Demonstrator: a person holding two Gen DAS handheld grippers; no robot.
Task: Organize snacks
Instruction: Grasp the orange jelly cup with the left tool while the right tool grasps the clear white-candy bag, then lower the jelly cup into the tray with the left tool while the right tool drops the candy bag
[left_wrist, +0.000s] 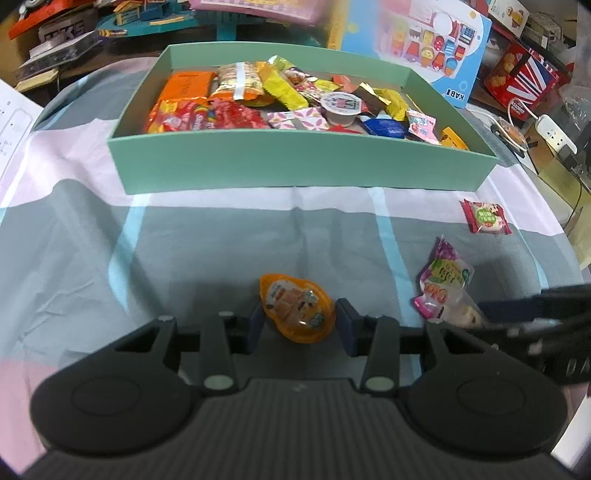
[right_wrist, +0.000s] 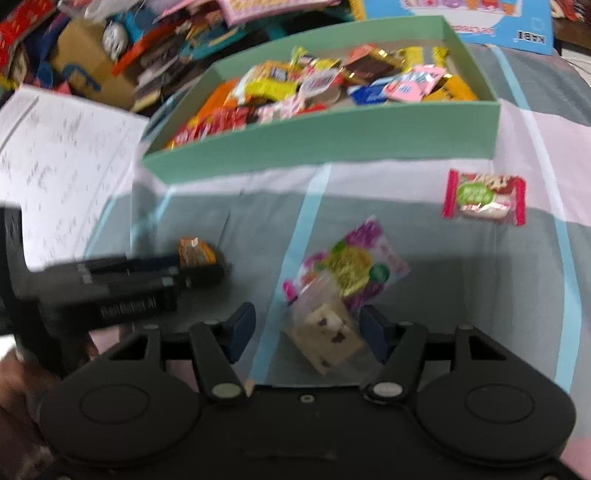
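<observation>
Just short of the mint-green cardboard box (left_wrist: 295, 166), the left gripper (left_wrist: 299, 325) pinches the orange egg-shaped jelly cup (left_wrist: 297, 312), which might squirt free, while the right gripper (right_wrist: 308, 330) loosely straddles the clear-ended cookie packet (right_wrist: 332, 295).

Both wrist views look steeply down, close, sharing the green box (left_wrist: 295, 166), right blurrier
</observation>
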